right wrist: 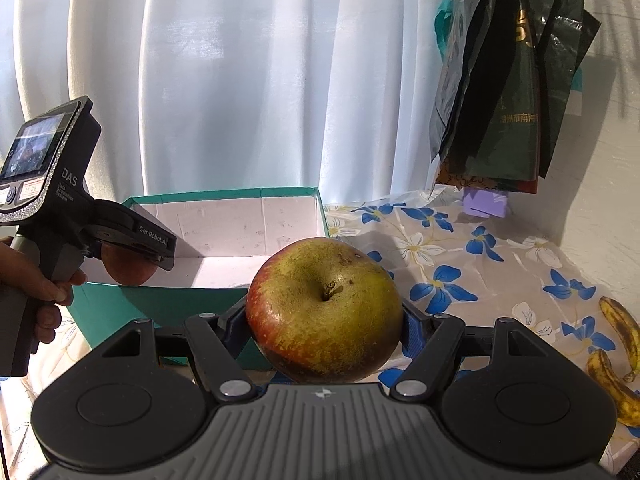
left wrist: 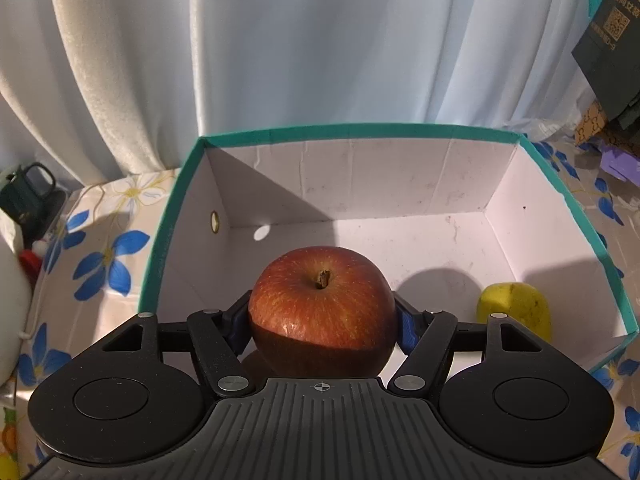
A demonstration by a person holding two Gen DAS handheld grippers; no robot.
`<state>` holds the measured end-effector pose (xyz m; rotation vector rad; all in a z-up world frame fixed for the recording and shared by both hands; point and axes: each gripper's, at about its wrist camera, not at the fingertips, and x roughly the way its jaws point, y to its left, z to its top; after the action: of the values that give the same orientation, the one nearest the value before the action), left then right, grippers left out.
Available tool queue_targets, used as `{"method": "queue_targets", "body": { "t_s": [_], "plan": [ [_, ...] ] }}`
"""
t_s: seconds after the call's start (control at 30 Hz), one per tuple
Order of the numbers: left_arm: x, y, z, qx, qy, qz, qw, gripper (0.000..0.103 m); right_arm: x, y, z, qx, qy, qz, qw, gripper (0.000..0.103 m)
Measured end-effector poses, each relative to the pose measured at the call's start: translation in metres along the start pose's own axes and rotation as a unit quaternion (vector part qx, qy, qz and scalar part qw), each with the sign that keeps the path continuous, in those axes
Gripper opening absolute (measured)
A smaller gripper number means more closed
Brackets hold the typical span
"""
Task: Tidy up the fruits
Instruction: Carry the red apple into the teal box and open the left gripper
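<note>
My left gripper point(left wrist: 322, 320) is shut on a red apple point(left wrist: 320, 300) and holds it over the open teal box point(left wrist: 360, 132) with a white inside. A yellow fruit point(left wrist: 516, 308) lies in the box's near right corner. My right gripper point(right wrist: 324, 324) is shut on a green-and-red apple point(right wrist: 324, 312) and holds it above the flowered tablecloth, just right of the box point(right wrist: 224, 196). The left gripper point(right wrist: 132, 240) with its red apple point(right wrist: 128, 270) shows over the box's near wall in the right wrist view.
Two spotted bananas point(right wrist: 620, 344) lie on the tablecloth point(right wrist: 480, 248) at the right. Dark bags point(right wrist: 508, 80) hang on the wall at the back right. A white curtain point(right wrist: 240, 80) hangs behind the box. A dark mug point(left wrist: 24, 196) stands at the far left.
</note>
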<state>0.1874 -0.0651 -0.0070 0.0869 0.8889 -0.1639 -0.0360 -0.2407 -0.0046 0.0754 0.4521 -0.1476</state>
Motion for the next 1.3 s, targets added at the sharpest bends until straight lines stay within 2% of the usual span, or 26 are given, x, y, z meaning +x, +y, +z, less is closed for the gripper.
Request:
{"method": "queue_targets", "body": {
  "t_s": [0.43,1.3],
  "plan": [
    [0.026,0.0,-0.003,0.005,0.028,-0.008,0.9996,0.072,0.001,-0.003,0.006,0.011,0.012,-0.025,1.0,0.072],
    [0.03,0.001,0.0,-0.002,0.043,-0.004,0.9991,0.073,0.015,0.006,0.025,-0.001,0.003,0.002,1.0,0.072]
  ]
}}
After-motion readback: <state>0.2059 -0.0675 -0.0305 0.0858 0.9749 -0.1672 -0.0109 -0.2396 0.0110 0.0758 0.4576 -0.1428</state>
